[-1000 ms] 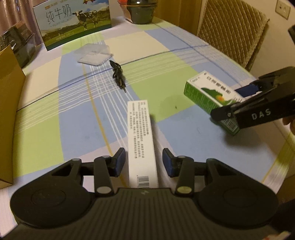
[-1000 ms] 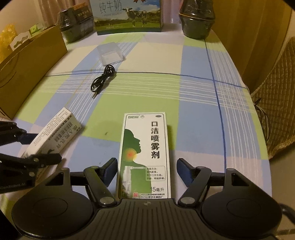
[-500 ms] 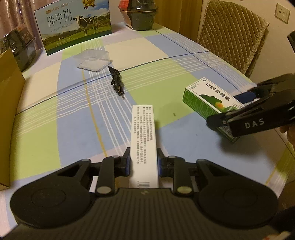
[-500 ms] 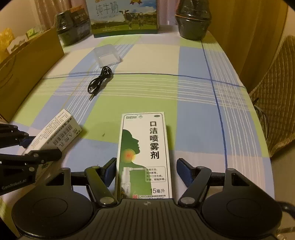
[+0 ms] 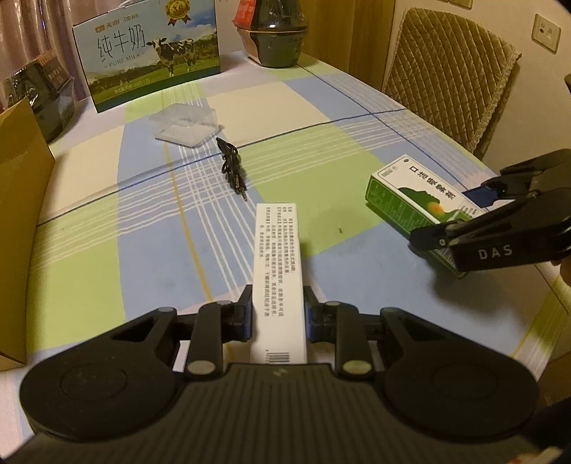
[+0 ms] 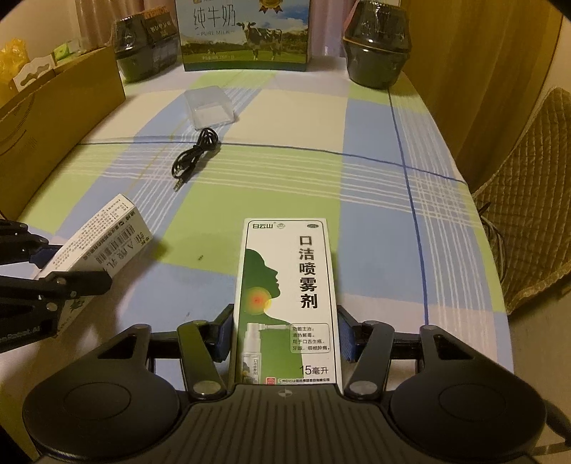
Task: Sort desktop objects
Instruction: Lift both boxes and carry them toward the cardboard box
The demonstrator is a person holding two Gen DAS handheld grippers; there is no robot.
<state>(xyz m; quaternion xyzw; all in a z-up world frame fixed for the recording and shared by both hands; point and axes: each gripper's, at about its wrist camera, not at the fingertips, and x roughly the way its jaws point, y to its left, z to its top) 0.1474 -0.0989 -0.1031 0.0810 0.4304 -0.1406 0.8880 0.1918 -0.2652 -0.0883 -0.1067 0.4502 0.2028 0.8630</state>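
Two boxes are being taken up at once, one per tool. The left tool (image 5: pixel 278 317) is closed on the narrow white box (image 5: pixel 277 271), pads pressed to its long sides near the barcode end; the box runs out toward 12 o'clock over the tabletop (image 5: pixel 107 228). The right tool (image 6: pixel 285 332) straddles the green spray box (image 6: pixel 285 296), its jaws closing, the blue pads just at the box's long edges; whether they press yet I cannot tell for sure.

To do this step well, I would let the right tool finish closing before any lift, keep the pads square to the flat sides, and raise both boxes level. Each is gripped near one end, so the far end may sag or swing.

Seen from the right wrist, the black audio cable (image 6: pixel 194 157) lies at 11 o'clock, well apart, with the clear plastic tray (image 6: pixel 208 107) just beyond it. A cardboard carton (image 6: pixel 53 117) stands along 9 to 10 o'clock, likely the place for sorted things. The milk carton (image 6: pixel 246 32) and two dark jars sit at the far edge. Between the tools the way is tight: the white box's end points toward the spray box, so lifting apart avoids a knock.
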